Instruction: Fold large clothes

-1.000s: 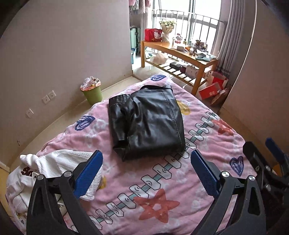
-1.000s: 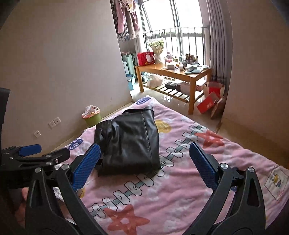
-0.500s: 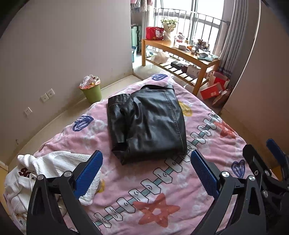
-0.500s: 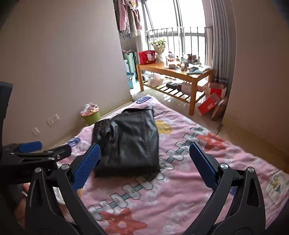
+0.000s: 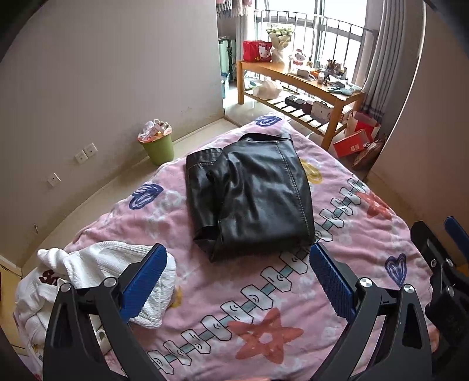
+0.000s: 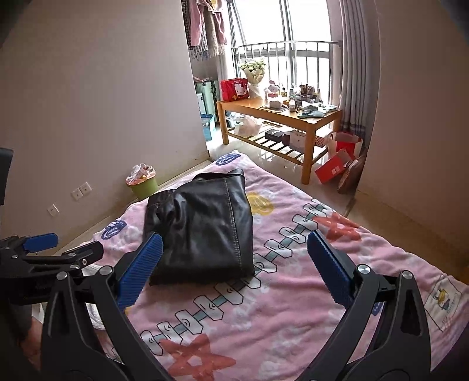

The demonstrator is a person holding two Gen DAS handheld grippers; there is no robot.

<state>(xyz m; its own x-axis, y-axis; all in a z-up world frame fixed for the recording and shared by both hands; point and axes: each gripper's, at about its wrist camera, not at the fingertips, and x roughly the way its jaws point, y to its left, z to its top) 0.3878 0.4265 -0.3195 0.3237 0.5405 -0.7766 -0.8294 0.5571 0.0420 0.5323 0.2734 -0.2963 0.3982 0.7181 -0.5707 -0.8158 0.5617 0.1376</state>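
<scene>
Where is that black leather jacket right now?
The black leather jacket lies folded on the pink blanket, ahead of both open grippers, with white clothing at the left view's lower left.

Counted on 1 pink blanket: 1 folded black jacket and 1 white garment; 2 grippers are seen.

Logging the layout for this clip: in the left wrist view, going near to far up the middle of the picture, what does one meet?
Red star print on the pink blanket → folded black leather jacket → blue scribble print at the blanket's far end → wooden table → balcony railing.
</scene>
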